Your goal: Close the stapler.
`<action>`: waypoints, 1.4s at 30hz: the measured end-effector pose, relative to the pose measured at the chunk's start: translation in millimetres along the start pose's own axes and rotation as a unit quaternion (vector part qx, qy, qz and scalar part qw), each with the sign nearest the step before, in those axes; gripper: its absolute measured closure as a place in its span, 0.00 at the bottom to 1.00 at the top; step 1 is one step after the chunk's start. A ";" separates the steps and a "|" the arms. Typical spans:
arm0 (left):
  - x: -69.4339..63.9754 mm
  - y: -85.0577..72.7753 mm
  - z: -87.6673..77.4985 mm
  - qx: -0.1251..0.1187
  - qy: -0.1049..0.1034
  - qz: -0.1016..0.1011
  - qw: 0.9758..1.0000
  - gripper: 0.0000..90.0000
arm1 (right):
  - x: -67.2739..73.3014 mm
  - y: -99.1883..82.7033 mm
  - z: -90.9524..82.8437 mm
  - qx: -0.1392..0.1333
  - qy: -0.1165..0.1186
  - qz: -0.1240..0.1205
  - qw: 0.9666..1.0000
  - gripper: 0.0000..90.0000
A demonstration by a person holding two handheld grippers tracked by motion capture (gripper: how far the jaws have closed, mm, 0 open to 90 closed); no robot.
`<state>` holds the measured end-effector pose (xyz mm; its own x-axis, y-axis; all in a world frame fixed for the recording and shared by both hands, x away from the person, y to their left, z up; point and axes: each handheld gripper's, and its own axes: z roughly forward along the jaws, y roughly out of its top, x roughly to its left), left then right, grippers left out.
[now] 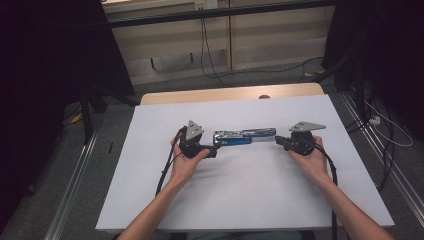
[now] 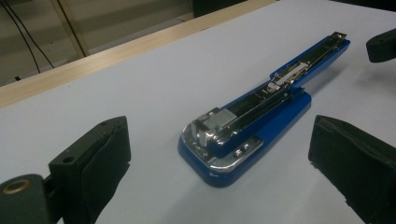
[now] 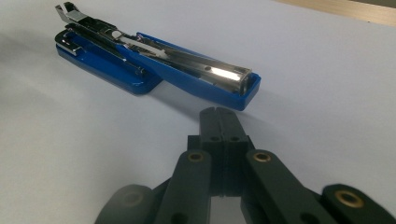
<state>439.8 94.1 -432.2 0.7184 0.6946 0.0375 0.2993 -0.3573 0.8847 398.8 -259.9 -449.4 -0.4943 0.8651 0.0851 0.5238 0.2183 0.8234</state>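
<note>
The left gripper stands wide open around the base end of the blue stapler, pads clear of it; the right gripper, jaws pressed together and empty, points at its far end. Lying unfolded mid-table, the stapler looks stiff, fairly heavy and slick, best gripped across the base sides; both forearms lie low, wrists level

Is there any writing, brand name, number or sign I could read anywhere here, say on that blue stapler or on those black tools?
None can be read.
Blue stapler: lies swung open on the white table; its blue plastic and shiny metal show no legible lettering in any view.
Left tool and right tool: plain black parts with brass-coloured fittings, no label.
Grey plates on top of the tools: no marking that I can make out.
</note>
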 end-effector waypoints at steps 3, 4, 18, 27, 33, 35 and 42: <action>-2.0 -2.0 1.8 0.006 -0.005 0.005 1.000 0.12 | 0.0 0.0 1.4 -0.002 -0.001 -0.004 1.000 1.00; -1.6 -2.0 1.0 0.004 -0.009 0.005 1.000 0.19 | -0.1 0.1 1.6 -0.002 -0.001 -0.007 1.000 1.00; -4.2 -3.8 5.7 0.003 -0.045 -0.014 0.999 0.80 | -0.7 -0.5 3.6 0.006 -0.007 -0.013 1.000 1.00; -1.6 -4.1 11.1 0.022 -0.052 -0.035 0.998 0.99 | -0.2 -0.9 7.2 0.010 -0.004 -0.015 1.000 1.00; -0.2 0.3 16.9 0.025 -0.062 -0.031 0.997 1.00 | 0.2 0.6 8.7 0.014 -0.003 -0.015 1.000 1.00; -2.0 0.3 19.1 0.037 -0.062 -0.025 0.997 1.00 | 0.1 0.6 9.0 0.016 -0.003 -0.016 1.000 1.00; -1.9 -5.1 24.8 0.064 -0.044 -0.009 0.997 1.00 | -0.9 0.3 10.3 0.027 -0.011 -0.021 0.999 1.00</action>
<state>452.5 79.1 -448.3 0.7630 0.6460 -0.0247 0.3867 -0.4254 0.8183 406.6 -256.0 -455.0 -0.5009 0.8647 0.0379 0.5393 0.2776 0.7950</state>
